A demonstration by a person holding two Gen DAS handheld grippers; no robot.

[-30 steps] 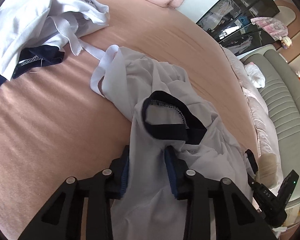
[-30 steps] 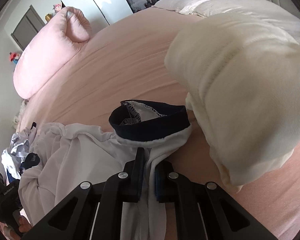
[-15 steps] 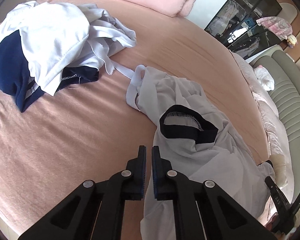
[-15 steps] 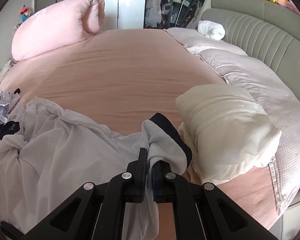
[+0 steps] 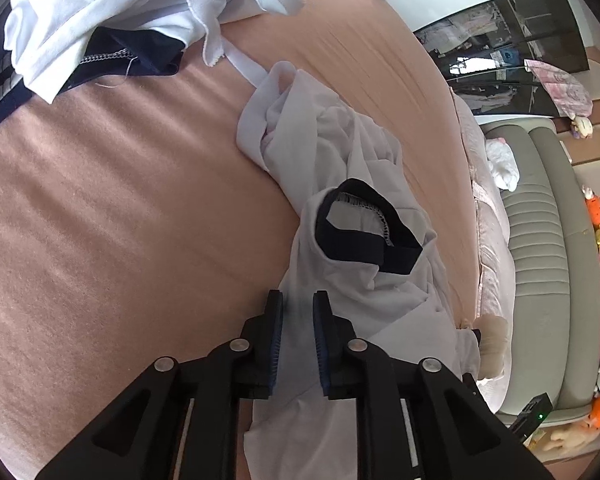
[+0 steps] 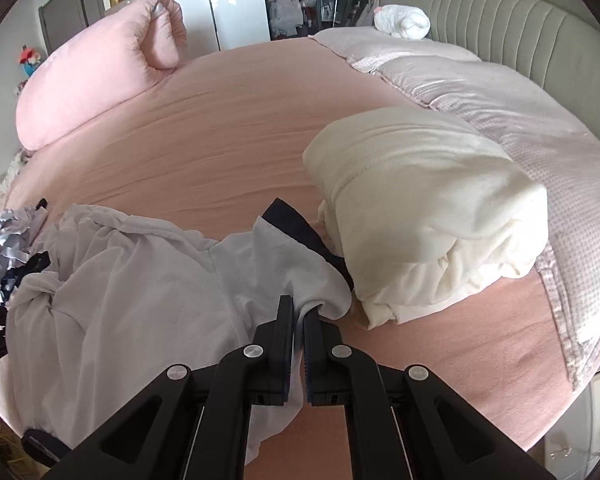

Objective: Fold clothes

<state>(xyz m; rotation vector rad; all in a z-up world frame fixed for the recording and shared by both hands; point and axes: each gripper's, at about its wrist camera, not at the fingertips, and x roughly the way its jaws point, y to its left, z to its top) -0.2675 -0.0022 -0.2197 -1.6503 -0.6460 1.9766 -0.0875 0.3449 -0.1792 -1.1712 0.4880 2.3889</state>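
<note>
White jersey fabric fills the narrow gap between the jaws of the right hand-held gripper point(image 6: 299, 316), which is closed on the near edge of the white shirt point(image 6: 140, 280) beside its navy-trimmed opening. The left hand-held gripper point(image 5: 298, 312) sits over another part of the same shirt point(image 5: 352, 208); its jaws stand slightly apart with cloth between them, and the pictures do not show whether that cloth is pinched.

The shirt lies crumpled on the pink bed point(image 6: 228, 128), with its navy collar band point(image 5: 360, 236) raised in a loop. A folded cream garment point(image 6: 420, 208) lies just right of the shirt, touching its navy edge. A heap of white and navy clothes point(image 5: 112, 20) lies at the far left.

Step in hand, as judged: taking hold of the shirt at two points for spreading, before any fold is made. The next move calls for a secure pinch on both sides, then drawing the two grippers apart to flatten the fabric clear of the cream garment.
</note>
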